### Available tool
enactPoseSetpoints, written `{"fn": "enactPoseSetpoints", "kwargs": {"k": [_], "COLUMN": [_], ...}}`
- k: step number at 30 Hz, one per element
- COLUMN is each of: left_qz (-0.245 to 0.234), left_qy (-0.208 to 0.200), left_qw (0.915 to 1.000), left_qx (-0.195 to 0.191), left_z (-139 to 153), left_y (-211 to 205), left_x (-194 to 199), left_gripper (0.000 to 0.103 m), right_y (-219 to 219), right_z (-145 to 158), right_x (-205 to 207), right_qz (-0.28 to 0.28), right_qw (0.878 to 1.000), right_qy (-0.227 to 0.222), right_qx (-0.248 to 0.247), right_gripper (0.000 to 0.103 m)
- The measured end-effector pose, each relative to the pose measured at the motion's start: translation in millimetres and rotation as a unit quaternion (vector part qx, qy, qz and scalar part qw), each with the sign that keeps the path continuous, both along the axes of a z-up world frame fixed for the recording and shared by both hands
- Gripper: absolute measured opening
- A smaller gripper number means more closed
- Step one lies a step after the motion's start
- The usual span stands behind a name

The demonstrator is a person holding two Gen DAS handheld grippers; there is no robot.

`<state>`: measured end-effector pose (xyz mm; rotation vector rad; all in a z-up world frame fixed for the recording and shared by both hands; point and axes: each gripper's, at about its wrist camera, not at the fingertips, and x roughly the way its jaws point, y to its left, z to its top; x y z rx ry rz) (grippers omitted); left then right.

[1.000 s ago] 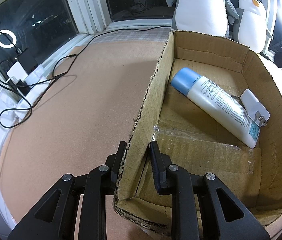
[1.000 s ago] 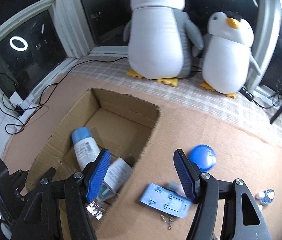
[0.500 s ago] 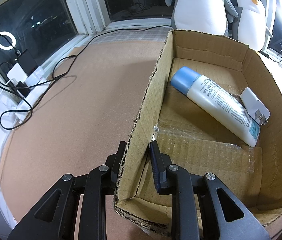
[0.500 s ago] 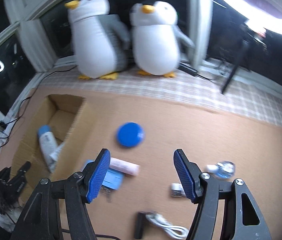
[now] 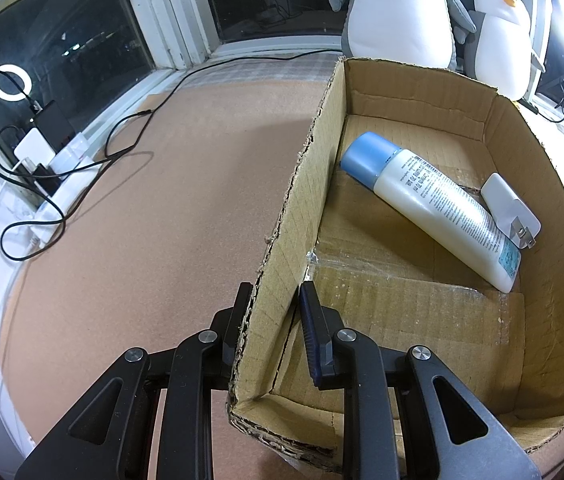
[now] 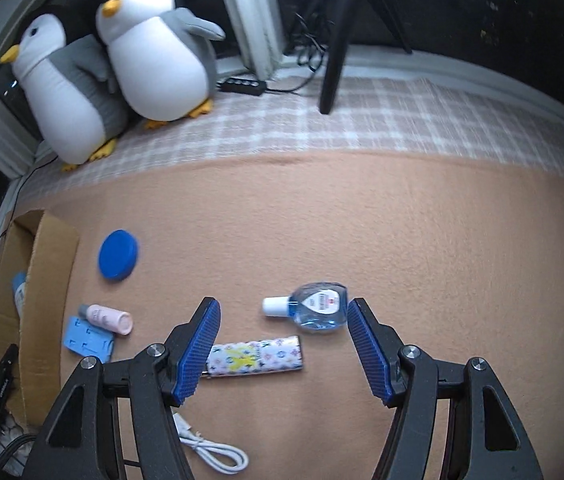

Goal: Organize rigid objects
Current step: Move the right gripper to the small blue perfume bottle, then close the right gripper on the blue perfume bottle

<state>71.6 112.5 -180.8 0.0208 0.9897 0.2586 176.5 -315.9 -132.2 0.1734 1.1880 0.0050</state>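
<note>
- Cardboard box (image 5: 434,92): sitting open-topped at the left edge of the tan mat (image 6: 402,240); its left wall is passing between the fingers of my left gripper (image 5: 271,300).
- Box contents: a white bottle with a blue cap (image 5: 430,204) is lying diagonally on the box floor, and a white plug adapter (image 5: 510,212) is lying just beside it, toward the right wall.
- Left gripper: I am pinching the box wall near its near-left corner, one finger outside and one inside.
- Right gripper (image 6: 282,320): I am holding it wide open and empty above the mat.
- Clear blue bottle with a white cap (image 6: 314,306): lying on the mat between the two blue finger pads (image 6: 197,344).
- Patterned flat case (image 6: 255,358): lying just nearer to me than that bottle.
- Pink tube (image 6: 105,317) and light-blue flat piece (image 6: 87,340): touching each other, just beside the box's outer wall.
- Blue round lid (image 6: 118,255): lying farther back, near the box.
- White cable (image 6: 213,452): looping at the mat's near edge.
- Two plush penguins (image 6: 121,60): standing on the checked cloth (image 6: 362,128) behind the mat.
</note>
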Motion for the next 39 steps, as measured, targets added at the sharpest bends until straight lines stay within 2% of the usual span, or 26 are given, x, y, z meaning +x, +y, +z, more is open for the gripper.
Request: {"fn": "enactPoseSetpoints", "kwargs": {"k": [5, 11, 27, 31, 39], "left_qz": [0.000, 0.000, 0.000, 0.000, 0.000], "left_qy": [0.000, 0.000, 0.000, 0.000, 0.000], "left_qw": [1.0000, 1.0000, 1.0000, 1.0000, 1.0000], "left_qx": [0.000, 0.000, 0.000, 0.000, 0.000], "left_z": [0.1, 0.1, 0.1, -0.1, -0.1], "left_y": [-0.6, -0.8, -1.5, -1.4, -1.4], "left_x": [0.2, 0.3, 0.5, 0.6, 0.6], "left_gripper": [0.022, 0.022, 0.022, 0.022, 0.022], "right_y": [-9.8, -6.8, 6.6, 9.6, 8.0], "right_z": [-13.9, -28.0, -40.9, -41.3, -41.1], "right_x": [4.4, 9.6, 12.2, 11.9, 11.1], "right_qz": [-0.010, -0.002, 0.020, 0.023, 0.025], "right_qw": [1.000, 1.000, 0.998, 0.997, 0.997], "right_qy": [0.018, 0.023, 0.006, 0.004, 0.003], "right_qx": [0.015, -0.003, -0.064, -0.076, -0.073], "right_gripper": [0.062, 0.062, 0.062, 0.053, 0.053]}}
